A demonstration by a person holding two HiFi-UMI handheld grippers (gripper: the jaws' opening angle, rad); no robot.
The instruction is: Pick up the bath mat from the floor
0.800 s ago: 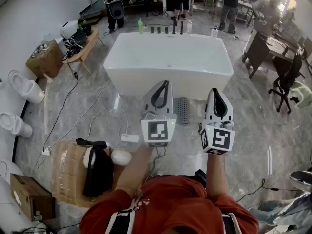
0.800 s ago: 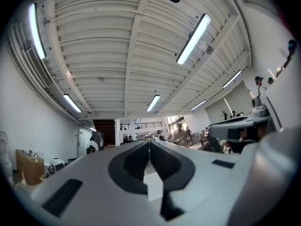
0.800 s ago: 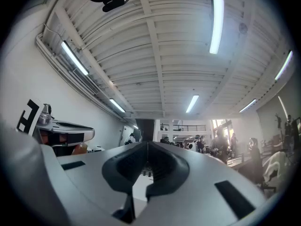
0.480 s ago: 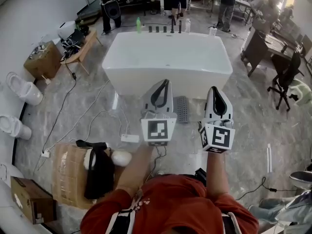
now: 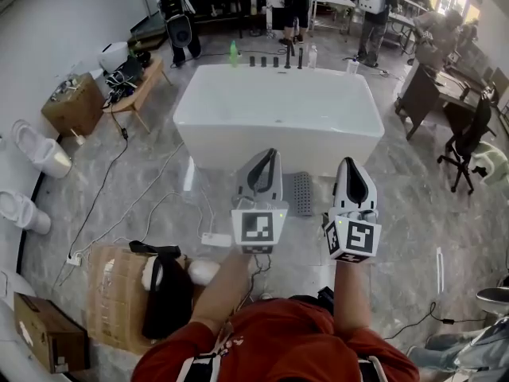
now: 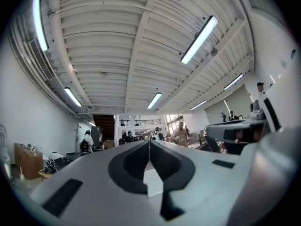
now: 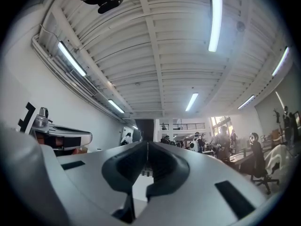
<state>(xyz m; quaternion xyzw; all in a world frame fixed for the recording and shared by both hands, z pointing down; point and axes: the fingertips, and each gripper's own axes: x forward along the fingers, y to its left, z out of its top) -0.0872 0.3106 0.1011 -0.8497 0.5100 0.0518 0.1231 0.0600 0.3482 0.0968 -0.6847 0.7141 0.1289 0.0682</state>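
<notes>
A small grey bath mat (image 5: 301, 193) lies on the marble floor just in front of the white bathtub (image 5: 278, 110). My left gripper (image 5: 269, 154) is held up at chest height, left of the mat, jaws shut and empty. My right gripper (image 5: 351, 164) is level with it on the mat's right side, also shut with nothing in it. Both point forward toward the tub. In the left gripper view the left gripper (image 6: 149, 142) looks up at the ceiling; in the right gripper view the right gripper (image 7: 147, 144) does too, and the mat is out of both views.
Bottles (image 5: 233, 52) stand on the tub's far rim. Cables (image 5: 151, 193) and a white power strip (image 5: 215, 239) lie on the floor at left. A cardboard box with a black bag (image 5: 163, 293) sits at lower left. Toilets (image 5: 40, 148) line the left wall. An office chair (image 5: 468, 138) stands at right.
The view has shifted a little, with the tub and mat sitting slightly lower in the head view. Both grippers stay side by side, shut.
</notes>
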